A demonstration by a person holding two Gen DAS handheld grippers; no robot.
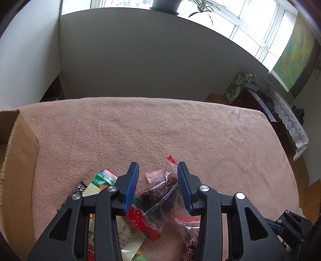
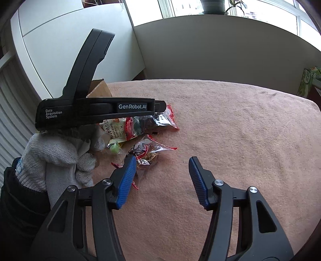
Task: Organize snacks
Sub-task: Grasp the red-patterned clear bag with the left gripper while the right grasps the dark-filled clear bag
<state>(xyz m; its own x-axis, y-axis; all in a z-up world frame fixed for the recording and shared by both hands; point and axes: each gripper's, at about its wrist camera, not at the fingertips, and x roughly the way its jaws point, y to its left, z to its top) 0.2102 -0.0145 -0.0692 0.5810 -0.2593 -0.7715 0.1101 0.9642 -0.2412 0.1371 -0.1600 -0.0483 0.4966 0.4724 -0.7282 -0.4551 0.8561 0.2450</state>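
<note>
Tho jumbled: 1 snack-pile (image 1: 160,192), 1 box (image 1: 18,160)

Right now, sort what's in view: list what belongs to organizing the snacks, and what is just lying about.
Belongs to the job:
- snack packets piled on the pink cloth
- clear bag of dark red snacks
- cardboard box
- left gripper, right gripper

Just lying about:
- green tissue box
- wall map
- potted plant
</note>
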